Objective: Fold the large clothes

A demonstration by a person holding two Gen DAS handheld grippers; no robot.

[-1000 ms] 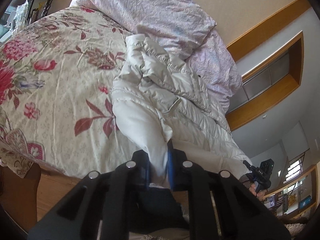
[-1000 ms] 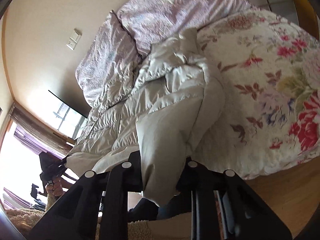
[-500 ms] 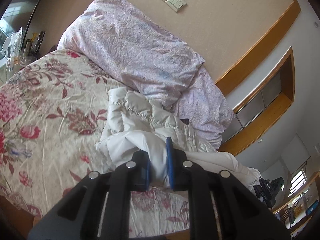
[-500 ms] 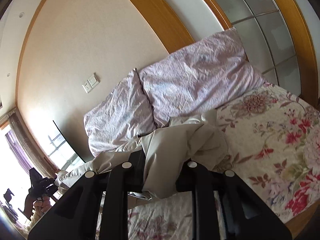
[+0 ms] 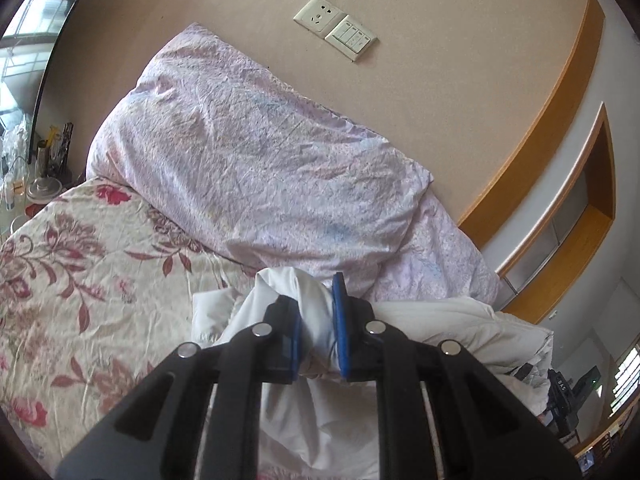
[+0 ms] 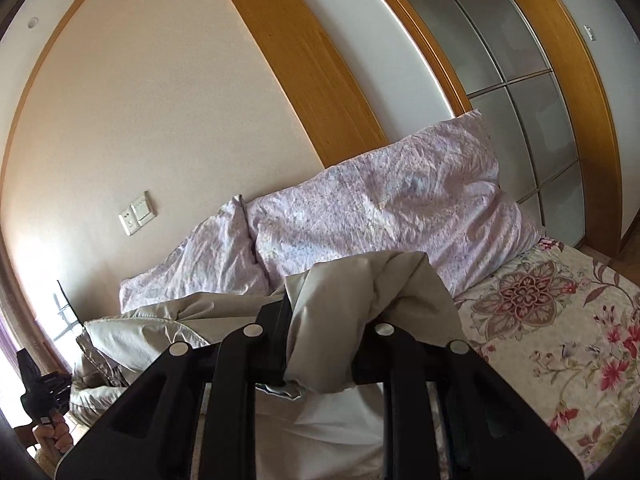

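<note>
A pale cream padded jacket [image 5: 460, 328] lies across the floral bed. My left gripper [image 5: 316, 312] is shut on a bunched edge of the jacket, the cloth squeezed between its blue pads. My right gripper [image 6: 326, 316] is shut on another bunch of the same jacket [image 6: 352, 300], which hides its fingertips. Both hold the cloth lifted toward the pillows. The rest of the jacket trails between the two grippers; its lower part is hidden behind the gripper bodies.
Two lilac pillows [image 5: 260, 160] [image 6: 380, 208] lean on the beige wall at the head of the bed. The floral bedspread [image 5: 80, 280] [image 6: 560, 320] lies below. A cluttered side table [image 5: 36, 176] stands far left; wooden trim and glazed panels [image 6: 520, 80] stand at right.
Both grippers have carried their jacket edges up from the bed's foot toward the pillows, folding the jacket over itself. Both grips have stayed shut.
</note>
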